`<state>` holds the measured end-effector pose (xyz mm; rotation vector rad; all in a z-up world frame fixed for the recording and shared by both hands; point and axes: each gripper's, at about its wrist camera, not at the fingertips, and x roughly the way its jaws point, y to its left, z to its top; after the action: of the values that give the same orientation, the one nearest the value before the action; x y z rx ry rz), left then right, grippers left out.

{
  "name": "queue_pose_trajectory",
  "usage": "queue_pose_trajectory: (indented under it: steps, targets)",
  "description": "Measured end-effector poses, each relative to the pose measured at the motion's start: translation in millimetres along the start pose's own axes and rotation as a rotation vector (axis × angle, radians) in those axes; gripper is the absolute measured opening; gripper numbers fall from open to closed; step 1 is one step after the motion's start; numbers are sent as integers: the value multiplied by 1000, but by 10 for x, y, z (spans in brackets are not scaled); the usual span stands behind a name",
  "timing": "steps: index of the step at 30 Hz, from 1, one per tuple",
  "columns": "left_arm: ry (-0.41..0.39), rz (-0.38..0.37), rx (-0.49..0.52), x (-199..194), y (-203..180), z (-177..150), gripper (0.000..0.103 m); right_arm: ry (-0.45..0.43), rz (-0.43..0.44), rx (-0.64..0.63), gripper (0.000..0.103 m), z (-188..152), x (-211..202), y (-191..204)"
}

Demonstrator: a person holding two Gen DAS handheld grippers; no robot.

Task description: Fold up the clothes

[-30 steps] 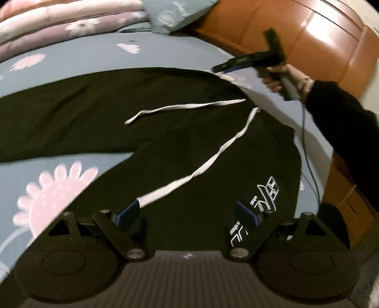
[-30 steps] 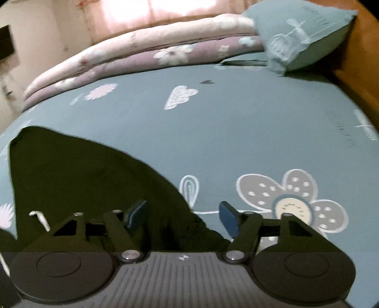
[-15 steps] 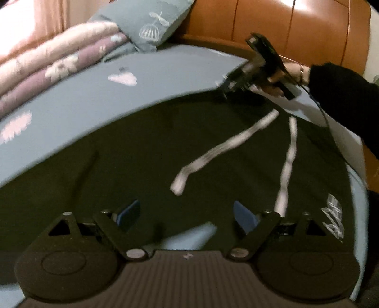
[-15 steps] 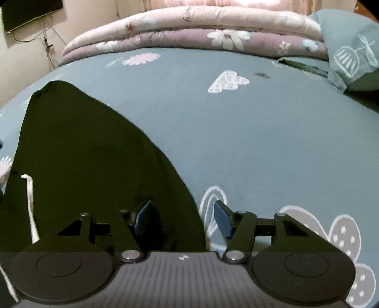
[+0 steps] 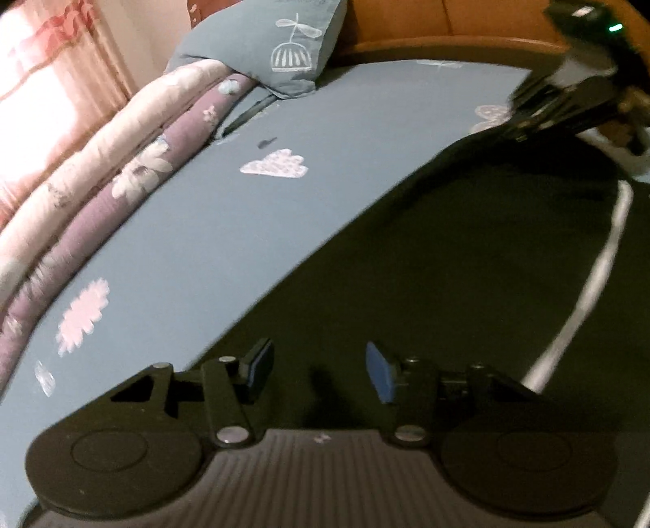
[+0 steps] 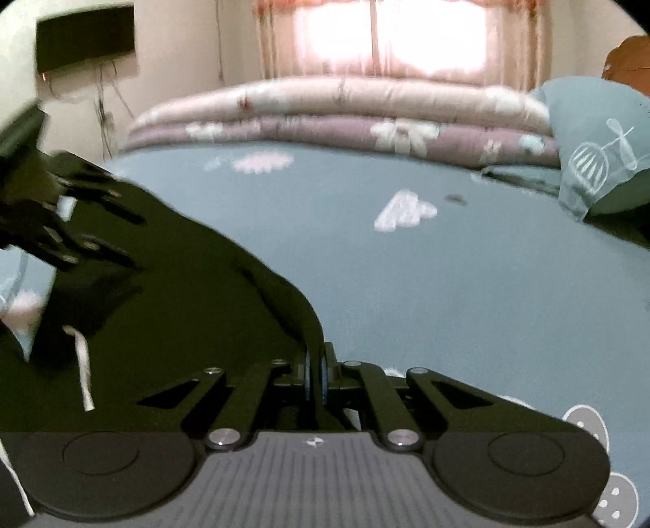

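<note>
Black trousers [image 5: 467,260] with white drawstrings [image 5: 589,292] lie spread on the blue-grey bedsheet [image 5: 252,211]. My left gripper [image 5: 319,371] is open, low over the far edge of the black cloth, with nothing between its blue pads. My right gripper [image 6: 316,379] is shut on the trousers' edge [image 6: 284,308], the cloth rising in a ridge from its pads. In the left wrist view the right gripper [image 5: 568,105] shows at the upper right, at the garment's corner. In the right wrist view the left gripper [image 6: 53,227] appears blurred at far left, over the trousers [image 6: 162,308].
A rolled pink and purple quilt [image 6: 345,117] lies along the far side of the bed. A blue-grey pillow [image 5: 284,44] leans against the brown headboard [image 5: 467,20]. A dark wall screen [image 6: 85,36] hangs beyond the bed, next to a bright curtained window [image 6: 390,36].
My right gripper has shut on the trousers' edge, having been open around it before. My left gripper has swung across the garment toward its far edge, staying open.
</note>
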<state>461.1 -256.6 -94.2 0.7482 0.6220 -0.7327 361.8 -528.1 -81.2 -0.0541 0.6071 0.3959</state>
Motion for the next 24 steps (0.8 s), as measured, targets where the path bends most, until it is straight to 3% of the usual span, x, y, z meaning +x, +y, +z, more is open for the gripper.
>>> queue_pose_trajectory:
  steps: [3, 5, 8, 10, 14, 21, 24]
  targets:
    - [4, 46, 60, 154, 5, 113, 49, -39, 15, -26, 6, 17, -129, 72]
    - [15, 17, 99, 229, 20, 156, 52, -55, 25, -54, 6, 32, -212, 145]
    - [-4, 51, 250, 268, -38, 172, 53, -70, 39, -100, 6, 39, -330, 276]
    - [-6, 62, 288, 264, -25, 175, 54, -79, 48, -131, 6, 43, -409, 363]
    - [-6, 0, 295, 195, 43, 123, 54, -98, 65, -192, 6, 52, -566, 538]
    - [28, -50, 393, 127, 28, -13, 55, -89, 101, -272, 6, 30, -748, 780]
    - [70, -71, 430, 136, -24, -70, 48, -91, 102, -264, 6, 36, -768, 767]
